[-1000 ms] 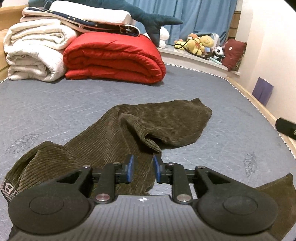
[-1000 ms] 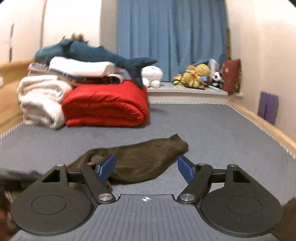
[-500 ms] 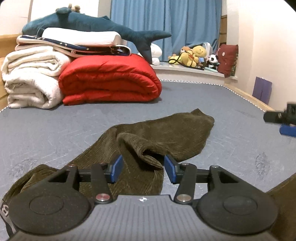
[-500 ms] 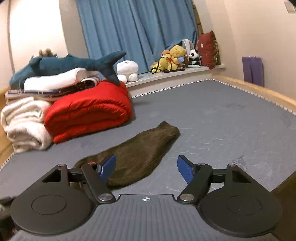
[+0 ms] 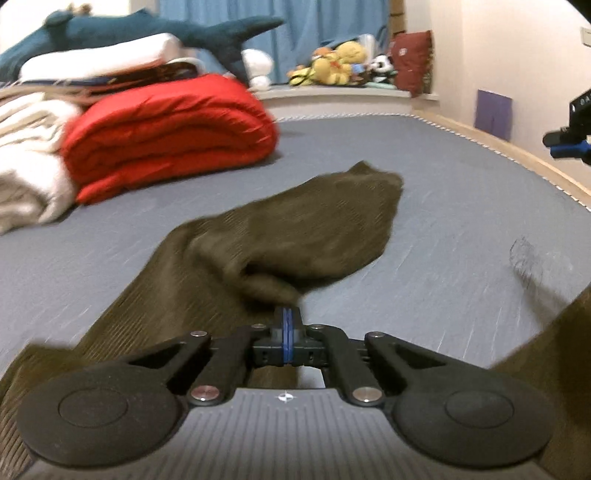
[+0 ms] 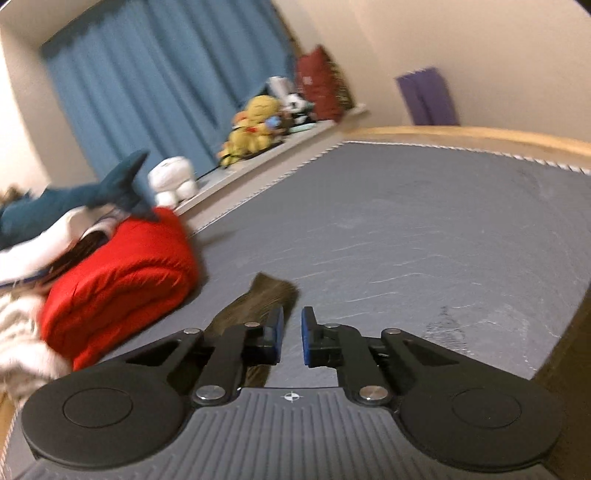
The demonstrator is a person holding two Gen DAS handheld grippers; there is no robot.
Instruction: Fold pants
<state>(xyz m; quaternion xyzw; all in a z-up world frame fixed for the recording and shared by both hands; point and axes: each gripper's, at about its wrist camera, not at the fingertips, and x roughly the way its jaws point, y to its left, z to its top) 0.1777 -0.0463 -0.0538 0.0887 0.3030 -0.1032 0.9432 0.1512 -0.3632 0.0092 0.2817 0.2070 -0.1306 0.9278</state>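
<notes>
Dark olive corduroy pants [image 5: 295, 236] lie crumpled on the grey mattress [image 5: 461, 229], one leg reaching toward the red duvet. My left gripper [image 5: 287, 317] is shut on a raised fold of the pants near their middle. My right gripper [image 6: 291, 328] hangs above the mattress with its blue pads a narrow gap apart and nothing between them; the end of a pant leg [image 6: 258, 299] lies just to the left of it. The right gripper also shows at the right edge of the left wrist view [image 5: 570, 142]. Another part of the pants [image 5: 554, 354] fills the lower right corner.
A folded red duvet [image 5: 166, 133] and white blankets [image 5: 29, 177] are stacked at the back left, with a plush shark [image 5: 159, 29] on top. Soft toys [image 5: 340, 59] sit on the sill under blue curtains. The wooden bed frame [image 6: 480, 136] runs along the right.
My left gripper moved forward and closed on the fold of the pants. My right gripper swung right and tilted, and its jaws narrowed from wide open to a small gap.
</notes>
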